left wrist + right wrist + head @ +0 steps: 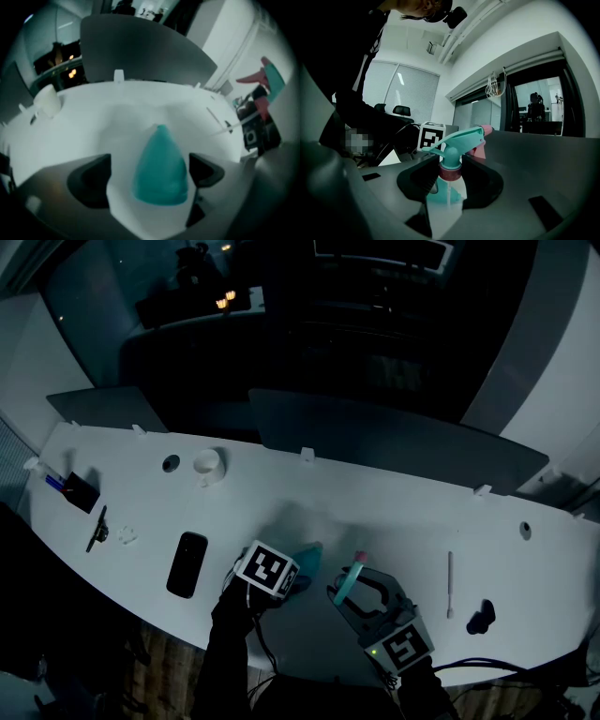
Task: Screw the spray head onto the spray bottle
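Note:
A teal spray bottle (161,173) lies on the white table (394,512) with its narrow end pointing away. My left gripper (150,164) points steeply down over it, jaws open on either side with a gap to each finger. In the head view the bottle (307,554) pokes out beside the left gripper (292,575). To the right, my right gripper (349,589) is shut on the spray head (352,576). In the right gripper view the right gripper (450,172) clamps the pink collar of the teal spray head (459,139), and its dip tube (449,196) hangs down.
A black phone (187,563) lies left of the left gripper. Further left are a small clip (97,529) and a black pen holder (81,491). A white cup (208,465) stands at the back. A thin stick (450,584) and a small black object (480,617) lie at right. Grey partitions (394,442) line the far edge.

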Available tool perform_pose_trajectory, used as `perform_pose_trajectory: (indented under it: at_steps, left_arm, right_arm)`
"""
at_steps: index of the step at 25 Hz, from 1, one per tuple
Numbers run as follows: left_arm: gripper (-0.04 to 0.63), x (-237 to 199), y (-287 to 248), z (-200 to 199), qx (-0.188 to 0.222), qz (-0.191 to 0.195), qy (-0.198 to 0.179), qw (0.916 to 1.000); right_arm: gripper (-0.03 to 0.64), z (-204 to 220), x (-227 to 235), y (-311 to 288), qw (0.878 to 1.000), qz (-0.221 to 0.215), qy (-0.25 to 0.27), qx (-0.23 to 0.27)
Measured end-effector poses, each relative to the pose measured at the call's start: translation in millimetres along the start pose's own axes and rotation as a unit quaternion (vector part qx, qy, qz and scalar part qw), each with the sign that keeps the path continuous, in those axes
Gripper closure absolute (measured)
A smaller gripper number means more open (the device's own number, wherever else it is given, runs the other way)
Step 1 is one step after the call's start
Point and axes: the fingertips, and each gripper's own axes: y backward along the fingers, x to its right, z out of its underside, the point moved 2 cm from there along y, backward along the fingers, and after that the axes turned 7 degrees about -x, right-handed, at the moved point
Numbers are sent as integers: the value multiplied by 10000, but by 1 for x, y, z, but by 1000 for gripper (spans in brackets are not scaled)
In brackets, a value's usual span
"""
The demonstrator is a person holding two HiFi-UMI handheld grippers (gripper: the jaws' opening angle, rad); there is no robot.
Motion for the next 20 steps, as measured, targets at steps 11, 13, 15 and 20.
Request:
perform_pose_trajectory:
  at_steps: [11,13,15,20]
  left_arm:
    - [74,11,-27,-14,-1046,-1284,-2419,9561]
    - [74,12,-26,-19,-946,-1383,-2679,9488]
    - [77,12,-30,-17,-1024,-1309,-2755,9468]
    - [183,10,-38,-2,-1326,-1242,-2994,9367]
  right_arm:
    - [469,5,4,3,9998,83,-5,-174]
    - [469,3,7,4,9998,129,-6,-121]
    - [469,2,9,4,9998,153,2,-97]
    - [469,2,10,3,9998,168,-45,-106]
